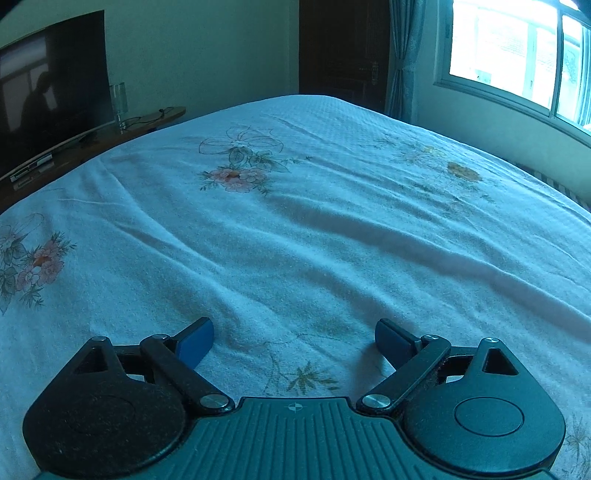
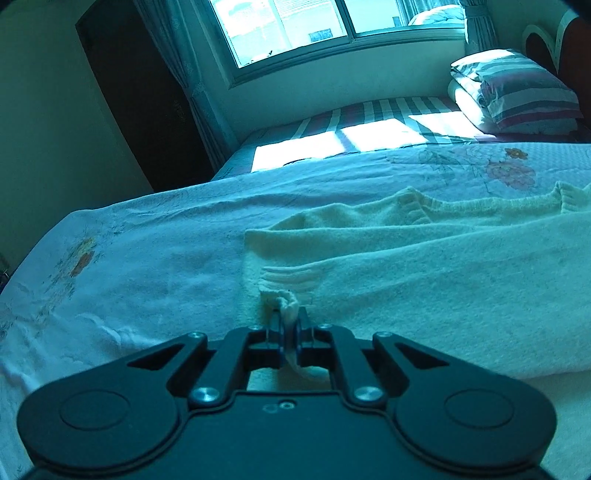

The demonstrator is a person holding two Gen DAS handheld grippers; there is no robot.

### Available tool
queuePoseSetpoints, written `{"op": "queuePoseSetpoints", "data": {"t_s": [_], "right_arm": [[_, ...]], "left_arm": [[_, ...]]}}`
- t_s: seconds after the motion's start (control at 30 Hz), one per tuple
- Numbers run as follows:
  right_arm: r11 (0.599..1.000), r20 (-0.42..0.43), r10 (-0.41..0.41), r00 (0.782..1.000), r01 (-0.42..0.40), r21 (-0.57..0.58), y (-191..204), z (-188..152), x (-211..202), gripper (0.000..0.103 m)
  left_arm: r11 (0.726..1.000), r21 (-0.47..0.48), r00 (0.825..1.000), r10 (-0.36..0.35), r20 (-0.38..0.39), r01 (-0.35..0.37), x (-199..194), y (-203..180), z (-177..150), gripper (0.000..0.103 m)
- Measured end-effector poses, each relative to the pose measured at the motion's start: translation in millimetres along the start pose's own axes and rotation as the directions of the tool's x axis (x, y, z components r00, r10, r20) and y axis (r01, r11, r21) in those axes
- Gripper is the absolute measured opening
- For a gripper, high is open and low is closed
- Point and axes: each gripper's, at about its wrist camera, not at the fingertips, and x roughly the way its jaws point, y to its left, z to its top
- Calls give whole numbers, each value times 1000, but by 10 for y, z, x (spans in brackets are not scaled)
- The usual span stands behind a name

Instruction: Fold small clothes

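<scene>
A cream knitted garment (image 2: pixel 424 258) lies spread on the bed in the right wrist view, reaching from the middle to the right edge. My right gripper (image 2: pixel 289 325) is shut on a bunched corner of that garment at its near left end. My left gripper (image 1: pixel 294 338) is open and empty, low over the floral bedsheet (image 1: pixel 295 221). The garment does not show in the left wrist view.
A TV (image 1: pixel 48 85) and a glass (image 1: pixel 119 101) stand on a low cabinet left of the bed. A window (image 2: pixel 288 26), a dark door (image 2: pixel 147 96), a striped mattress (image 2: pixel 369 114) and folded striped bedding (image 2: pixel 517 92) lie beyond the bed.
</scene>
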Motion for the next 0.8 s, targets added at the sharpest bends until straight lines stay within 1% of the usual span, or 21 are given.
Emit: {"op": "queuePoseSetpoints", "data": {"t_s": [0.03, 0.07, 0.1, 0.13, 0.17, 0.2, 0.23, 0.3, 0.37, 0.4, 0.43, 0.5, 0.53, 0.57, 0.6, 0.63, 0.67, 0.7, 0.73, 0.77, 0.8], "right_arm": [[1000, -6, 30, 1000, -30, 3, 12, -14, 13, 20], [998, -13, 65, 998, -65, -3, 37, -16, 18, 28], [995, -21, 98, 995, -98, -9, 71, -11, 15, 32], [991, -25, 135, 990, -136, -16, 104, -4, -6, 31], [983, -19, 179, 984, -179, -24, 135, 3, -60, 23], [977, -1, 213, 977, -212, -35, 160, 10, -142, 19], [974, 30, 223, 974, -221, -59, 182, 20, -271, 19], [982, 76, 182, 980, -177, -72, 129, 32, -489, 16], [993, 124, 114, 986, -109, -42, -127, 50, -781, 16], [997, 144, 74, 987, -69, -34, -246, 49, -894, 16], [1000, 168, 1, 986, 2, -20, -444, 42, -1068, 16], [995, 188, -104, 977, 102, 16, -793, 37, -1318, 16], [989, 184, -146, 972, 140, 48, -991, 32, -1434, 16], [983, 180, -178, 967, 166, 78, -1169, 33, -1534, 16], [977, 179, -202, 963, 186, 103, -1330, 18, -1622, 17], [972, 180, -221, 959, 201, 121, -1464, 2, -1703, 17], [967, 180, -238, 954, 217, 130, -1581, -16, -1770, 17], [963, 180, -256, 950, 234, 133, -1689, -34, -1822, 17], [960, 181, -267, 946, 246, 133, -1771, -50, -1855, 17], [958, 179, -276, 944, 255, 133, -1853, -61, -1876, 17], [955, 178, -287, 941, 267, 131, -1918, -73, -1886, 17]], "left_arm": [[1000, 9, 1000, -4, -1, 4, -12, -52, 4, 93], [1000, 19, 1000, -9, 1, 9, -29, -114, 10, 93], [999, 39, 1000, -24, 7, 24, -61, -212, 25, 93], [998, 56, 999, -40, 15, 39, -90, -310, 39, 93], [996, 67, 998, -57, 22, 55, -118, -419, 61, 93], [994, 73, 996, -84, 28, 82, -150, -539, 86, 93], [990, 79, 992, -121, 33, 118, -176, -679, 114, 93], [977, 94, 980, -196, 37, 192, -223, -1018, 160, 93], [952, 110, 955, -293, 40, 287, -282, -1407, 194, 93], [928, 123, 933, -358, 39, 351, -327, -1685, 208, 93], [908, 134, 913, -406, 35, 398, -363, -1906, 217, 93], [847, 152, 855, -518, 25, 509, -471, -2423, 209, 81], [822, 152, 831, -557, 6, 549, -501, -2648, 202, 70], [789, 157, 801, -598, -21, 594, -526, -2916, 191, 66], [764, 164, 778, -628, -36, 624, -552, -3137, 173, 66], [749, 168, 765, -642, -54, 641, -567, -3332, 154, 66], [738, 168, 755, -651, -75, 653, -566, -3477, 142, 61], [722, 154, 738, -666, -108, 674, -567, -3646, 110, 56], [716, 139, 729, -670, -137, 684, -556, -3772, 94, 45], [715, 140, 728, -666, -159, 685, -555, -3879, 78, 40], [718, 154, 734, -657, -171, 679, -572, -3975, 52, 40]]}}
